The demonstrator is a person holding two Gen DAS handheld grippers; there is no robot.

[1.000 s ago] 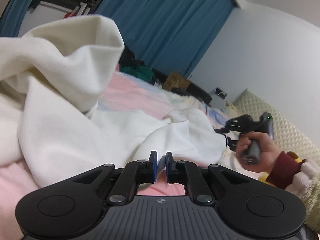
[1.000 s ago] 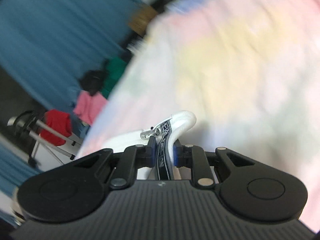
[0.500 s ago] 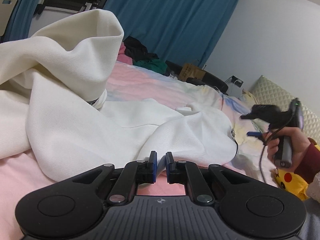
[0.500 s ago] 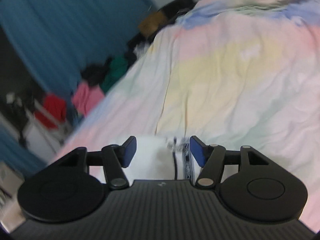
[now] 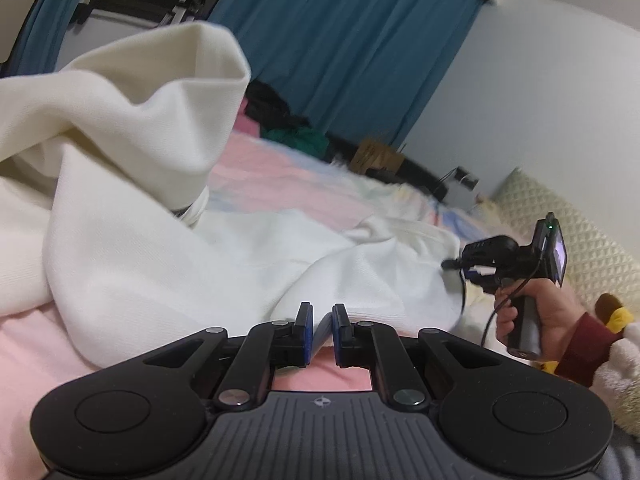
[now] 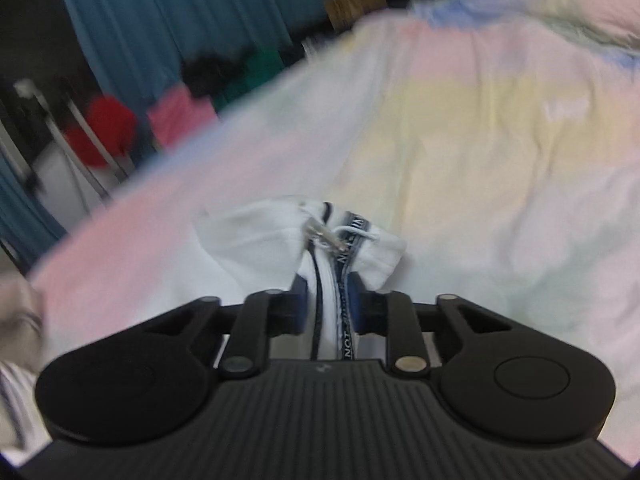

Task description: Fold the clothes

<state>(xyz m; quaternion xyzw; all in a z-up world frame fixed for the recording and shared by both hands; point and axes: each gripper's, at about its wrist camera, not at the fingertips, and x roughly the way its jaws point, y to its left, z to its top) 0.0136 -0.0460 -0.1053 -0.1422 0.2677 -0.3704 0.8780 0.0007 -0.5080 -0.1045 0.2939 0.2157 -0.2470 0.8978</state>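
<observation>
A white garment (image 5: 168,248) lies crumpled on the pastel bedspread (image 5: 280,176), one fold standing tall at the left. My left gripper (image 5: 320,326) is shut on a low edge of this cloth. In the right wrist view, my right gripper (image 6: 327,300) is shut on a bunched white edge of the garment (image 6: 256,228), which carries a dark printed tape (image 6: 348,248) and a metal zipper pull (image 6: 324,234). The left wrist view shows the right gripper (image 5: 470,272) in a hand at the cloth's right end.
Blue curtains (image 5: 340,52) hang behind the bed. A heap of dark, green and pink clothes (image 5: 288,128) and a cardboard box (image 5: 376,156) lie at the far side. A quilted cushion (image 5: 568,224) and a plush toy (image 5: 612,312) sit at the right.
The right gripper, open half a second ago, has shut again on the garment's taped edge. The left gripper stays shut on the cloth and has barely moved.
</observation>
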